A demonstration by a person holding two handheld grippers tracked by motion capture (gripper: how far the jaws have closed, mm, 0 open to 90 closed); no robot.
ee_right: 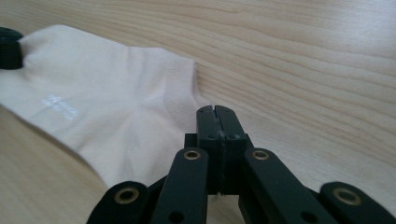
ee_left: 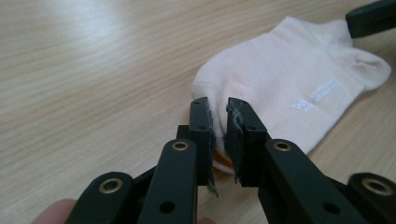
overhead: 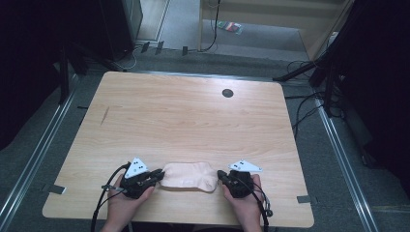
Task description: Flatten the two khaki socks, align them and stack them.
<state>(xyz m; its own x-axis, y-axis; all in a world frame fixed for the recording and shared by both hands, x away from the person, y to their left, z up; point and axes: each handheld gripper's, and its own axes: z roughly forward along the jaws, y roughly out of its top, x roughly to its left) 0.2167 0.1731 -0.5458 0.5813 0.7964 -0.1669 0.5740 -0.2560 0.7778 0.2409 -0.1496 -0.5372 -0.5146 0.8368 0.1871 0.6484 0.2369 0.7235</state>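
Observation:
A pale, cream-white ankle sock (overhead: 188,176) lies flat near the table's front edge, between my two grippers. My left gripper (overhead: 158,175) is at its left end. In the left gripper view the sock (ee_left: 289,79) has small white print, and my left gripper (ee_left: 218,105) has its jaws a narrow gap apart with the sock's orange-tipped edge pinched between them. My right gripper (overhead: 220,174) touches the sock's right end. In the right gripper view its jaws (ee_right: 215,109) are pressed fully together beside the edge of the sock (ee_right: 102,102).
The wooden table (overhead: 193,116) has a dark round hole (overhead: 227,93) at the back right and a short dark mark (overhead: 105,115) at the left. Both hands sit close to the front edge. Cables and stands stand on the floor around the table.

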